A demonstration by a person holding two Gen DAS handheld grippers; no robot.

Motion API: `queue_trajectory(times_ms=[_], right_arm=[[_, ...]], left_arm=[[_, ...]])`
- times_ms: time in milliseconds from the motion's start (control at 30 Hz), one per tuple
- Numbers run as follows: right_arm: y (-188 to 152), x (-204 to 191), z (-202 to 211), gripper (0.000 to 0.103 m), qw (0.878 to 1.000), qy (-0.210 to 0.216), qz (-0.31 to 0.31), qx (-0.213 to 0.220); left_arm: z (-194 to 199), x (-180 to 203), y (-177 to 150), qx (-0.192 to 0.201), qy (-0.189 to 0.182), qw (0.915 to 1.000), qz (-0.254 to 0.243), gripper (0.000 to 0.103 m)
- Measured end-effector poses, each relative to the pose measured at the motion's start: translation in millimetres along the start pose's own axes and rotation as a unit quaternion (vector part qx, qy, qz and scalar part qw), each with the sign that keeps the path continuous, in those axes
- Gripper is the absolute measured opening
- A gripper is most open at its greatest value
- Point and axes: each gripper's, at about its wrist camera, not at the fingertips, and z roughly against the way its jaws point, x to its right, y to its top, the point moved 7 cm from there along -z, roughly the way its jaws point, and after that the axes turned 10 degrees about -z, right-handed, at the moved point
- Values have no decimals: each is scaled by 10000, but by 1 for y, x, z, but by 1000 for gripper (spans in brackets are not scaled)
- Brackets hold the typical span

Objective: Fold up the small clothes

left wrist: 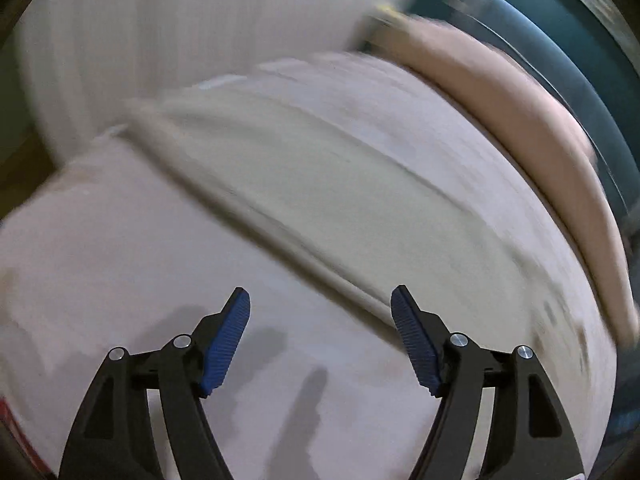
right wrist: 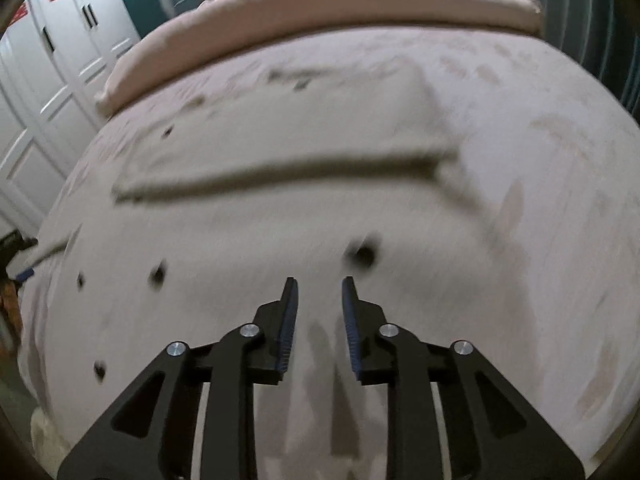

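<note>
Looking along the left gripper first, its jaws stand wide apart and hold nothing; the blue ribbed pads hover over the pale bed sheet, casting soft shadows on it; just beyond the jaws lies the beige garment, a flat folded slab whose thick near edge runs slantwise past the right-hand pad; the view is smeared by motion, so finer detail of the cloth cannot be told; beyond the garment a pink blanket runs along the far side of the bed, with a teal headboard behind it.

From the right gripper, the jaws are open only narrowly and grip nothing; they point at the sheet on the near side of the garment, well apart from its near folded edge, which shows as a dark shadowed line; small dark spots dot the sheet around the jaws; the pink blanket lies beyond the garment, and white wardrobe doors stand off to its left.

Judging from this, the garment lies flat and square so its edges are easy to reach; both grippers, empty, seem poised between grasps.
</note>
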Motion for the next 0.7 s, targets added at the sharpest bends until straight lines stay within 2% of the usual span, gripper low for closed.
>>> queue_trajectory(times_ms=[67, 167, 267, 333, 367, 400, 433, 467, 500, 600, 633, 667, 700], right_arm=[[-17, 0, -4, 34, 9997, 8, -176, -151], [-29, -1, 0, 35, 9996, -51, -282, 5], [-31, -3, 0, 36, 9995, -171, -258, 40], [-30, -6, -2, 39, 9994, -294, -187, 5], [-30, -7, -2, 40, 9993, -329, -171, 0], [-30, -8, -3, 41, 9992, -374, -146, -11], [-30, -9, -4, 43, 9991, -396, -122, -19], [-30, -10, -5, 44, 9991, -408, -109, -24], [-30, -10, -4, 46, 9991, -410, -113, -26], [-30, -9, -4, 49, 9992, -345, -186, -53], [-29, -9, -3, 51, 9992, -312, -227, -62], [-28, -10, -2, 52, 9993, -271, -258, -64], [-28, -9, -1, 52, 9992, -204, -330, -70]], left_arm=[[-6, -49, 24, 70, 212, 9988, 425, 70], [-24, -121, 60, 44, 337, 9906, 1325, 70], [-39, -143, 77, 7, -16, 9822, 1880, 70], [-49, -144, 80, -61, -211, 9786, 2045, 67], [-50, -144, 81, -15, -164, 9791, 2028, 56], [-51, -138, 85, 5, -239, 9806, 1946, 18], [-51, -130, 84, -62, -381, 9810, 1904, 3], [-48, -124, 86, -80, -447, 9817, 1850, 7], [-37, -108, 92, 114, -476, 9857, 1615, 6], [5, -31, 107, 518, -733, 9945, 543, 6], [22, 1, 108, 635, -914, 9935, 218, 6], [44, 49, 106, 759, -1191, 9898, -212, 6], [58, 80, 102, 809, -1393, 9858, -473, 6]])
